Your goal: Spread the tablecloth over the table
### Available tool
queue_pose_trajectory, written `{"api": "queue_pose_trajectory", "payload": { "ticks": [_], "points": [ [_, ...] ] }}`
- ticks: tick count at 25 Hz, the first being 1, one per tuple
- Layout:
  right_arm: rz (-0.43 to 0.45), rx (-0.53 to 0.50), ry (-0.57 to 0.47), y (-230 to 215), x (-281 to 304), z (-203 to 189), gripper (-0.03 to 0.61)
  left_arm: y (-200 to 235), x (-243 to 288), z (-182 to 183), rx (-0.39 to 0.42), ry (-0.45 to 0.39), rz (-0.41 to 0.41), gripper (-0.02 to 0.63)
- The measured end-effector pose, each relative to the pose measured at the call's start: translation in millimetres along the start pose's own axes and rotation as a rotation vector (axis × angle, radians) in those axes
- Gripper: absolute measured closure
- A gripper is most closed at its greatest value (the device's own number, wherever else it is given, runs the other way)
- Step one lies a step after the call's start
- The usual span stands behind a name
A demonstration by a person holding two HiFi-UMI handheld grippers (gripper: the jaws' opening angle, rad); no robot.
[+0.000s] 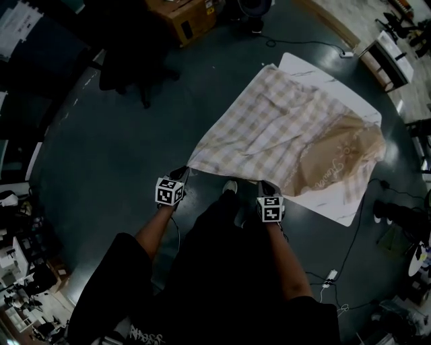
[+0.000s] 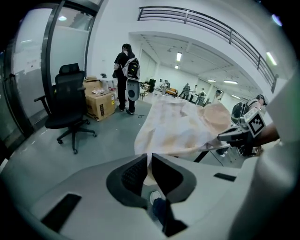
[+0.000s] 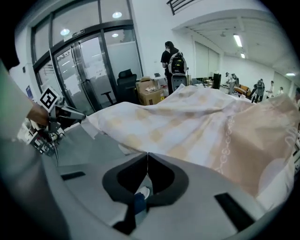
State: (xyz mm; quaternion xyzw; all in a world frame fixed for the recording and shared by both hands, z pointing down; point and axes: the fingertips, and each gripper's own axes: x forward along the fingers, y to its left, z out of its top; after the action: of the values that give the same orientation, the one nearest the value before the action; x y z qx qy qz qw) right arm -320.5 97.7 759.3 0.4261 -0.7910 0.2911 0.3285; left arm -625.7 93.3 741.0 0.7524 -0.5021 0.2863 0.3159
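A beige-and-white checked tablecloth (image 1: pixel 289 128) lies rumpled over a white table (image 1: pixel 337 205), with its far right part turned back to a tan side. My left gripper (image 1: pixel 180 174) is shut on the cloth's near left corner; in the left gripper view a strip of tablecloth (image 2: pixel 178 124) runs in between the closed jaws of the left gripper (image 2: pixel 150 157). My right gripper (image 1: pixel 264 184) is at the near edge further right. In the right gripper view its jaws meet on the hem of the tablecloth (image 3: pixel 197 126), the right gripper (image 3: pixel 147 154) shut on it.
A black office chair (image 1: pixel 128 60) and a cardboard box (image 1: pixel 185 20) stand on the dark floor beyond the table's left side. Cables and a power strip (image 1: pixel 330 276) lie on the floor at my right. A person with a backpack (image 2: pixel 126 77) stands far off.
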Motion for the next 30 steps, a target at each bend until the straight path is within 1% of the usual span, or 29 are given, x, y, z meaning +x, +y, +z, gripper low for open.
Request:
{"api": "queue_pose_trajectory", "payload": {
  "ticks": [4, 6, 7, 8, 9, 11, 13, 17, 21, 26, 30],
  "points": [
    [0.064, 0.05, -0.001, -1.1, 0.8, -9.4, 0.558, 1.4, -8.1, -9.4, 0.024, 0.024, 0.066, 0.577],
    [0.084, 0.032, -0.02, 1.4, -5.1, -6.2, 0.557, -3.4, -16.1, -13.0, -0.001, 0.025, 0.095, 0.575],
    [0.089, 0.022, -0.035, 1.0, -11.0, -3.7, 0.536, -7.9, -21.3, -13.7, -0.021, 0.016, 0.107, 0.574],
    [0.088, 0.022, -0.057, -2.2, -18.2, -2.5, 0.482, -14.6, -27.0, -14.6, -0.038, 0.003, 0.117, 0.567],
    [0.083, 0.031, -0.081, -7.6, -26.5, -3.0, 0.453, -24.4, -32.6, -16.3, -0.05, -0.009, 0.122, 0.555],
    [0.069, 0.062, -0.122, -21.6, -46.0, -9.6, 0.453, -54.0, -39.8, -22.8, -0.052, -0.022, 0.107, 0.545],
    [0.049, 0.087, -0.151, -40.0, -67.1, -21.4, 0.453, -94.4, -38.4, -29.7, -0.028, -0.02, 0.07, 0.544],
    [-0.018, 0.147, -0.185, -86.7, -113.2, -54.2, 0.454, -188.6, -17.1, -32.0, 0.031, -0.02, -0.039, 0.543],
    [-0.088, 0.221, -0.206, -140.0, -156.5, -90.3, 0.454, -285.7, 17.4, -17.6, 0.084, -0.039, -0.156, 0.543],
    [-0.209, 0.356, -0.222, -214.9, -201.2, -122.5, 0.456, -420.0, 69.2, 6.4, 0.167, -0.028, -0.341, 0.545],
    [-0.272, 0.413, -0.225, -259.3, -213.6, -134.8, 0.457, -497.4, 105.1, 22.0, 0.24, -0.001, -0.445, 0.545]
  ]
}}
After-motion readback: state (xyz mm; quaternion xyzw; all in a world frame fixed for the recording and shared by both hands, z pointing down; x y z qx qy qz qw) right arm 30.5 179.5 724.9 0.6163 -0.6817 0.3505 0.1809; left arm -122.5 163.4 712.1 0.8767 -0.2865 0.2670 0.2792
